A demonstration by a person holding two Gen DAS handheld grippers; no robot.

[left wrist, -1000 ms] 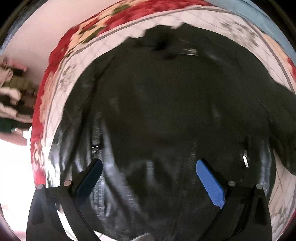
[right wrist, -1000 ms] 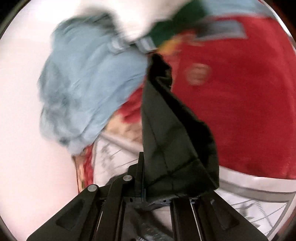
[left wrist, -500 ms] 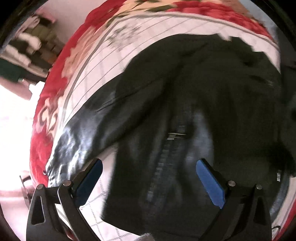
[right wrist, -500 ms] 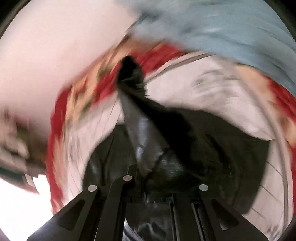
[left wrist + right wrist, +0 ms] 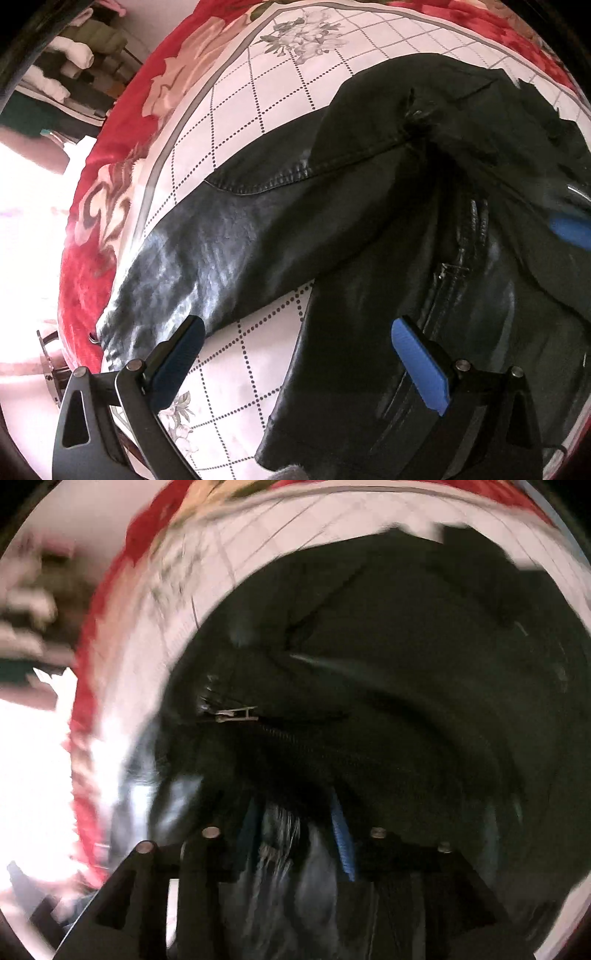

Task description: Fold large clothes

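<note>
A black leather jacket (image 5: 369,240) lies front up on a white checked blanket (image 5: 258,110), one sleeve (image 5: 203,251) stretched toward the blanket's left edge. My left gripper (image 5: 299,363) hovers open over the jacket's lower left hem, nothing between its blue pads. At the right rim of the left wrist view a blurred blue pad (image 5: 570,229) of the other gripper shows above the jacket. In the blurred right wrist view, my right gripper (image 5: 295,838) is low over the jacket (image 5: 388,683). Its jaws are opening, with shiny leather lying loose between the parted pads.
The blanket has a red floral border (image 5: 110,147) that drops off at the bed's left edge. Shelves with stacked folded clothes (image 5: 74,55) stand beyond it at the upper left. A metal zip pull (image 5: 448,267) lies on the jacket front. Bright glare fills the far left.
The right gripper carried a dark fold of the jacket over onto the jacket's body and its pads have parted. The left wrist view swung from the jacket's middle toward the left sleeve.
</note>
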